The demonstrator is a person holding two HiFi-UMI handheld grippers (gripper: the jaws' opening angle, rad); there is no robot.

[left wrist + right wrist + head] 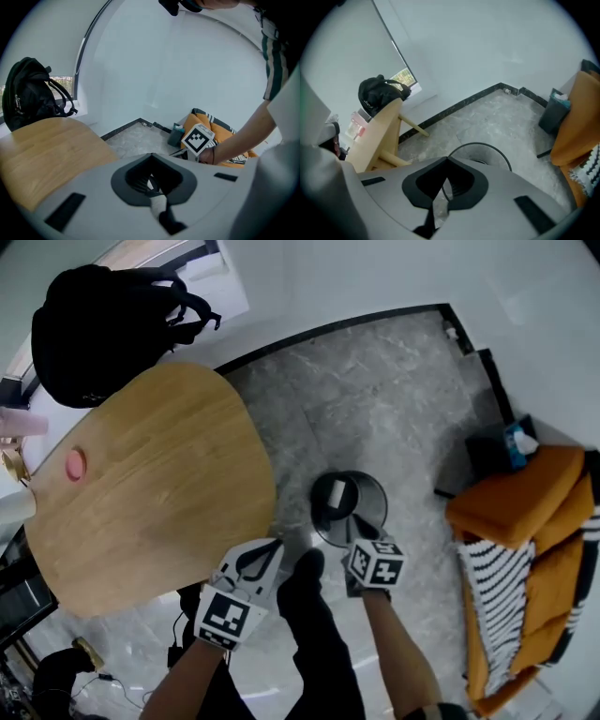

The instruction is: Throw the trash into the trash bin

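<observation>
A dark round trash bin stands on the grey marble floor just right of the wooden table. A white piece of trash lies inside it. My right gripper hangs over the bin's near rim, jaws shut with nothing between them. In the right gripper view the bin's rim curves just beyond the closed right gripper. My left gripper hovers by the table's near right edge, left of the bin, shut and empty. The left gripper view shows the closed left gripper and the right gripper's marker cube.
A black backpack sits at the table's far side, and a small pink object lies on the table. An orange sofa with a striped blanket is at the right, with a dark box beside it. The person's dark legs are below.
</observation>
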